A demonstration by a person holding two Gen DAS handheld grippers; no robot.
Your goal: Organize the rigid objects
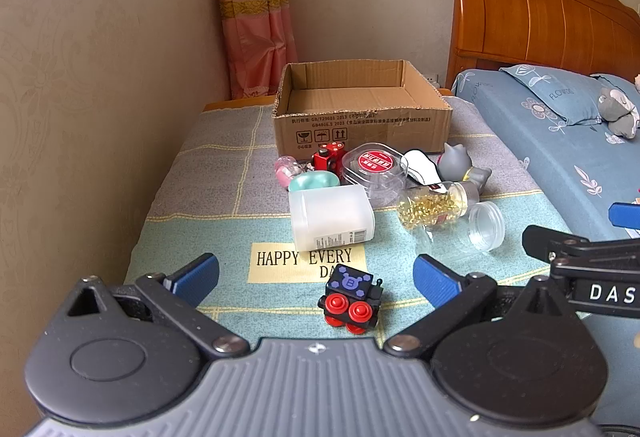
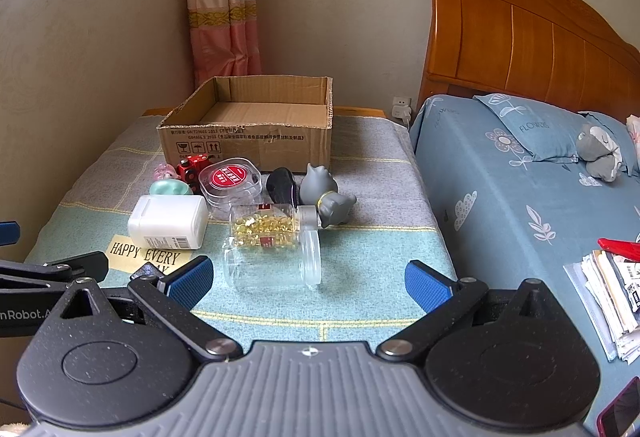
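We judge that we are at the start of the tidying: the cardboard box [image 1: 362,105] at the far edge of the bench [image 1: 192,173] looks bare inside, and every loose thing lies on the cloth in front of it. Our left gripper [image 1: 316,275] is spread wide and holds nothing, hovering above the near edge with the small black toy train [image 1: 352,295] lying between its fingers but untouched. Our right gripper [image 2: 308,277] is equally wide and unloaded, facing the clear empty jar [image 2: 272,261] on its side, which touches the capsule jar [image 2: 266,227] behind it.

The next move, as we judge it, calls for lowering the left gripper around the train, closing on its body and not its red wheels, then carrying it over the pile to the box. The white bottle [image 1: 332,217] lies just beyond, so the lift should go clear of it.

Writing we can read: "HAPPY EVERY" and a partly hidden "DA" on the yellow patch [image 1: 280,259] of the cloth, a "B" on the train's top, "DAS" on the right gripper's side, "nRobot.A" on the left one's, "FLOWERS" on the pillow [image 2: 532,127]. The box carries "GB/T29601 2013", handling symbols and smaller print. The round tub's [image 1: 374,167] red label is too small to read.
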